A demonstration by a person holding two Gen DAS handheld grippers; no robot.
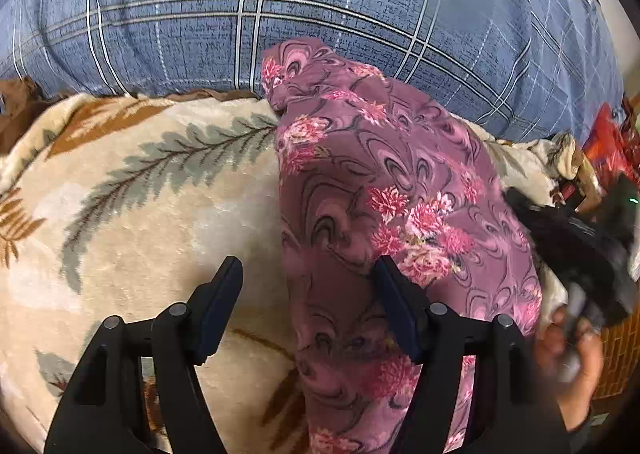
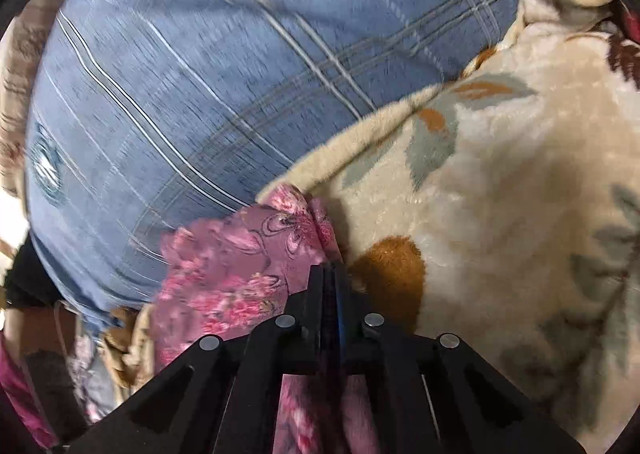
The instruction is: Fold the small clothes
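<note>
A mauve garment with pink flowers [image 1: 372,190] lies in a long strip on a cream blanket with a leaf pattern [image 1: 152,198]. My left gripper [image 1: 308,274] is open just above it; its right finger rests over the cloth, its left finger over the blanket. In the left wrist view my right gripper [image 1: 576,238] shows blurred at the garment's right edge, held by a hand [image 1: 572,354]. In the right wrist view my right gripper [image 2: 330,270] is shut on a bunched edge of the garment [image 2: 240,254], which drapes to the left and below the fingers.
A large blue plaid pillow or duvet [image 1: 320,6] bulges behind the garment and fills the far side in both views [image 2: 180,74]. Red items [image 1: 612,142] and a woven basket [image 1: 616,358] sit at the right edge. More floral clothes lie at lower left [image 2: 24,394].
</note>
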